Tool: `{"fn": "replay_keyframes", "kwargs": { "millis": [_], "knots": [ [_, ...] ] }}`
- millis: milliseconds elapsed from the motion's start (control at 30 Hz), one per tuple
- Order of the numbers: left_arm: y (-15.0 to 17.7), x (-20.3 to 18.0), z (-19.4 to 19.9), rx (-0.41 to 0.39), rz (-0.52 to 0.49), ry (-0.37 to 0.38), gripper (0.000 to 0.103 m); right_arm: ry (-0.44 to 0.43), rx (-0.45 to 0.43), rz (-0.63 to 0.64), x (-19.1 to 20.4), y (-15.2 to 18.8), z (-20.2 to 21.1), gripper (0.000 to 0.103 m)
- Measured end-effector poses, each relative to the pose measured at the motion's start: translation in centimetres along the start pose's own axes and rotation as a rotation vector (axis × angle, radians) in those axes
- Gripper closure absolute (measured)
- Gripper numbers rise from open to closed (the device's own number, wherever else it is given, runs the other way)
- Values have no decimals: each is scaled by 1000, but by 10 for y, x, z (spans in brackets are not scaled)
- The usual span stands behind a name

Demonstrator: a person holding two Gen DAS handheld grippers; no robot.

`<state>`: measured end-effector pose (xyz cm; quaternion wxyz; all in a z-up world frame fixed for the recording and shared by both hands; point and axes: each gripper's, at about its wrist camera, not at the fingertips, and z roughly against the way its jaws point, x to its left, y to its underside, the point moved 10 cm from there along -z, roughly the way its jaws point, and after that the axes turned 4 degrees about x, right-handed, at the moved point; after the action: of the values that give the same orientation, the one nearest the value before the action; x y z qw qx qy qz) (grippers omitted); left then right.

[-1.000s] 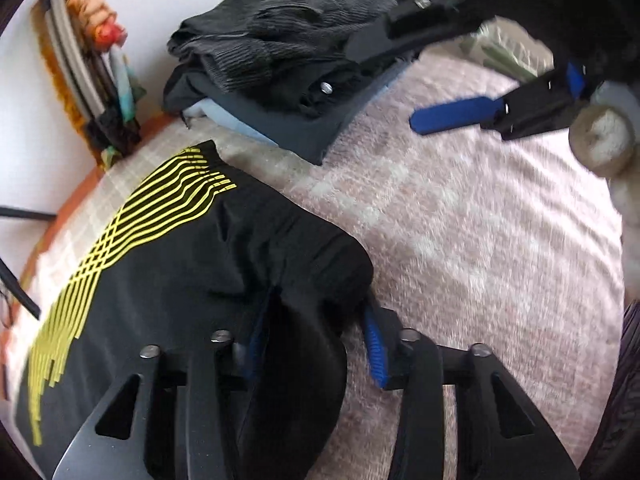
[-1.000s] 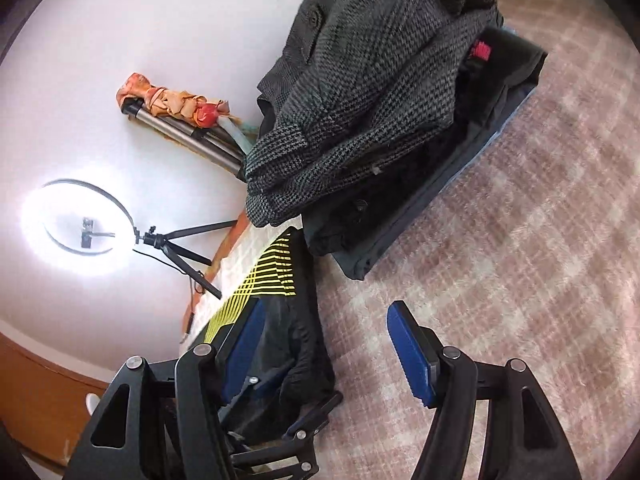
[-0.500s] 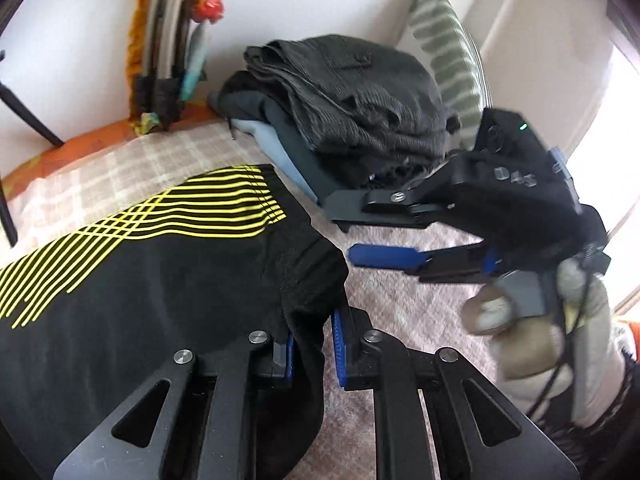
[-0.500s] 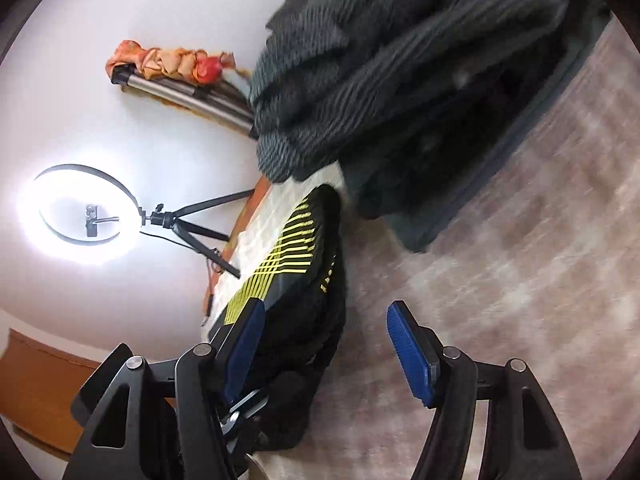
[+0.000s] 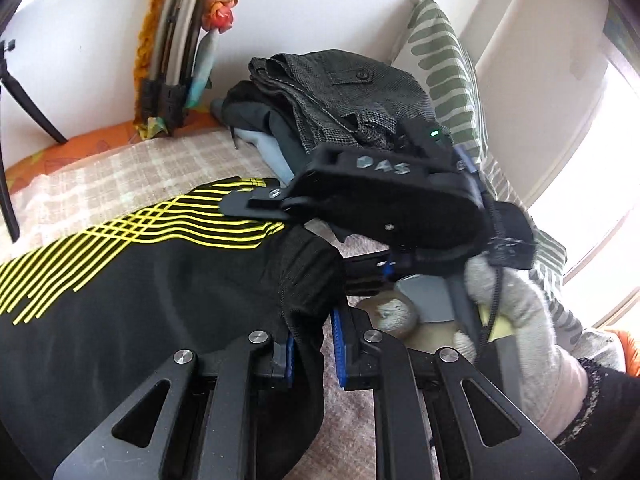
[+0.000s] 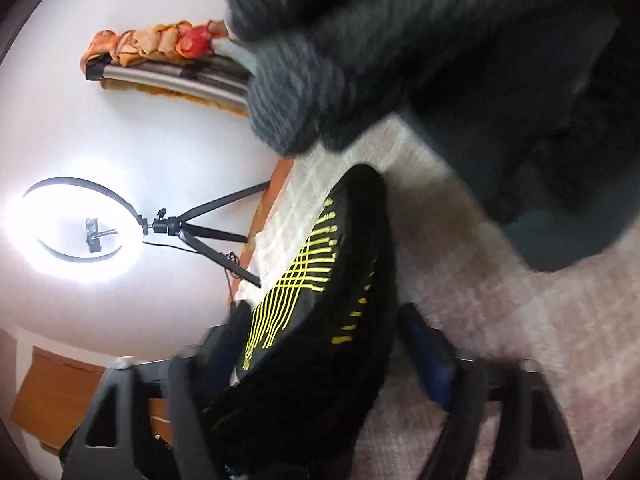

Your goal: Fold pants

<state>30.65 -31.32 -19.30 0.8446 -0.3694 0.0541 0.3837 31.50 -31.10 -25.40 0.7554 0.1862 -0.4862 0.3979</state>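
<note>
Now, from my left side, my left tongs (image 5: 311,354) pinch a bunched corner of the black pants (image 5: 120,300) lying on the checked blanket (image 5: 100,176), and from my right side, my right tongs (image 6: 320,354) gape wide around the pants (image 6: 340,300), so I should squeeze firmly before lifting both together.

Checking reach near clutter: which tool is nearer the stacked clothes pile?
Right. The right tool reaches out beside the clothes pile, its fingers straddling the black pants. The left tool grips those pants farther back.
</note>
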Motion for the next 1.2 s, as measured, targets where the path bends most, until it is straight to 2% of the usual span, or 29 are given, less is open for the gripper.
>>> {"fn": "replay_keyframes", "kwargs": {
  "millis": [33, 100, 133, 200, 300, 500, 733, 967, 1200],
  "knots": [
    [1, 0, 1, 0, 3, 4, 90, -7, 4, -9, -2, 1, -3, 47],
    [3, 0, 2, -1, 8, 11, 90, -35, 16, -33, -3, 1, -7, 65],
    [5, 0, 3, -1, 12, 15, 90, -54, 14, -49, -3, 0, -8, 68],
    [6, -3, 7, -10, 19, 25, 90, -74, -2, -48, 1, -2, -5, 82],
    [5, -6, 16, -35, 19, 25, 90, -22, -30, 29, 16, -4, 0, 89],
    [9, 0, 41, -76, 32, 10, 90, 54, -39, 163, 54, 8, -5, 92],
    [18, 14, 83, -125, 57, -30, 90, 91, -11, 298, 103, 37, -28, 92],
    [37, 39, 122, -160, 108, -68, 90, 135, 52, 407, 133, 68, -47, 93],
    [61, 73, 161, -203, 177, -96, 90, 203, 127, 515, 164, 103, -87, 93]
  ]
}}
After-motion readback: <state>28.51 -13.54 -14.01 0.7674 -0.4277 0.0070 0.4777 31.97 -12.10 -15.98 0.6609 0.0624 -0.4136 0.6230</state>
